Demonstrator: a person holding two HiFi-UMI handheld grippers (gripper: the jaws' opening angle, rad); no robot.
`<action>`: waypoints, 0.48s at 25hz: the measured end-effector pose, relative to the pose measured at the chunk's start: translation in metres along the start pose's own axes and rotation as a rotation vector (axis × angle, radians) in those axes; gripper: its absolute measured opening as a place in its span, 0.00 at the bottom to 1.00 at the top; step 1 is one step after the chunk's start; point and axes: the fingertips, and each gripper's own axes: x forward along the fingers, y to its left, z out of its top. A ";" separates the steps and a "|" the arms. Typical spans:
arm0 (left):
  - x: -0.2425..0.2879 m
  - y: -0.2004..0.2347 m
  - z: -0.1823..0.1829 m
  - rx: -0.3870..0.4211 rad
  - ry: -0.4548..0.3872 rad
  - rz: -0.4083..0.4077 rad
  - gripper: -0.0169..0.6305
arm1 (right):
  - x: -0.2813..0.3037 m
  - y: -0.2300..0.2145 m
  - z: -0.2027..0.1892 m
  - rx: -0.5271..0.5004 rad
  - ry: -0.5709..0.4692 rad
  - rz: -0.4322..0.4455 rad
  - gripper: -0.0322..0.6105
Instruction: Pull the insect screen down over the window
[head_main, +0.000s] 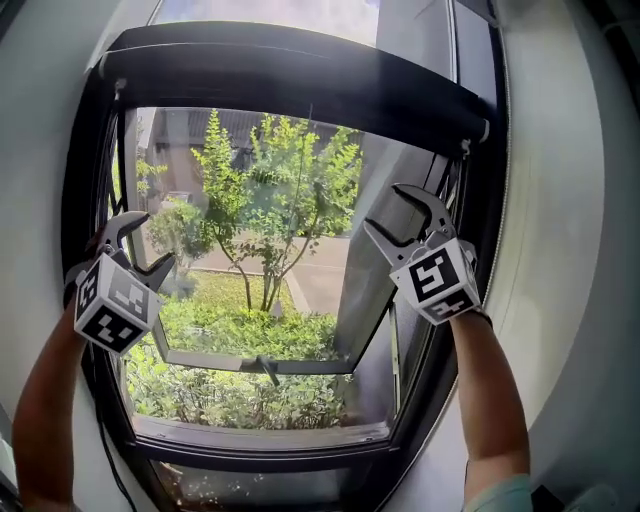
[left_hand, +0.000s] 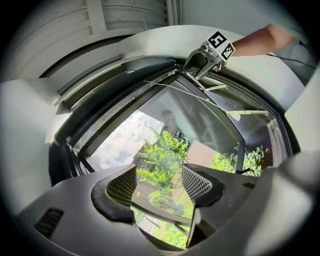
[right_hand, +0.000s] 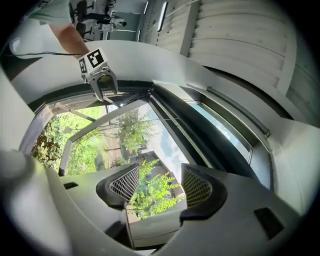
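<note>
The insect screen (head_main: 300, 80) is fully rolled up in a long dark cassette that runs across the top of the window (head_main: 88, 200), in the upper part of the head view. The cassette slopes slightly down toward the right, with a pale end cap at each end. A thin pull cord (head_main: 303, 160) hangs from about its middle, down over the glass. The window has a black frame that fills most of the frame. Its glazed sash (head_main: 365, 290) is swung outward and stands open, with a small dark handle (head_main: 266, 368) on its lower rail, at lower centre.
</note>
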 end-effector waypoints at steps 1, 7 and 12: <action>0.002 0.010 0.005 0.011 -0.005 0.007 0.46 | 0.003 -0.013 0.000 -0.019 0.011 -0.010 0.43; 0.013 0.073 0.045 0.191 0.010 0.084 0.50 | 0.020 -0.061 -0.004 -0.143 0.101 -0.024 0.47; 0.018 0.116 0.080 0.304 0.019 0.153 0.53 | 0.030 -0.088 -0.005 -0.241 0.179 -0.020 0.51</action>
